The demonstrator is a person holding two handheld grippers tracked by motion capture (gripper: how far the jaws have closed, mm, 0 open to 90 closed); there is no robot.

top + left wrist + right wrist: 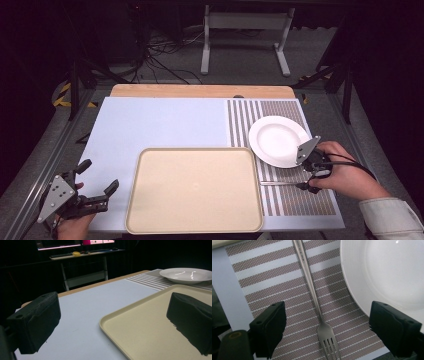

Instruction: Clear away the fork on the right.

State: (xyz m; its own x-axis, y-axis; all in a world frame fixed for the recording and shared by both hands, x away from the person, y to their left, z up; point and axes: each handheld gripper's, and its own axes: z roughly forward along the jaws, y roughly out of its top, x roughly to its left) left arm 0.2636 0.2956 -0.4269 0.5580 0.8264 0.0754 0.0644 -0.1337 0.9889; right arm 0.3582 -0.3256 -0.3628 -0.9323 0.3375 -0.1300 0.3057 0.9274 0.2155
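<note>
The left gripper (112,325), jaws standing wide apart with nothing between them, hangs over the pale blue mat (82,307) and the near corner of the beige tray (140,325); a white plate (186,275) rests beyond on the striped placemat (147,281).

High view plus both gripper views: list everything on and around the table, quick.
fork: 1, silver, flat on the striped placemat, between the right gripper's open jaws, beside the plate
plate: 1, white, on the placemat, right of the tray
tray: 1, beige, near middle of the table, nothing on it
placemat: 1, brown and white stripes, right side
table: 1, pale blue top, wooden far edge
desk frame: 1, white, on the floor beyond the table
left gripper: 1, black, near left corner, jaws open
right gripper: 1, black, over the fork, jaws open
</note>
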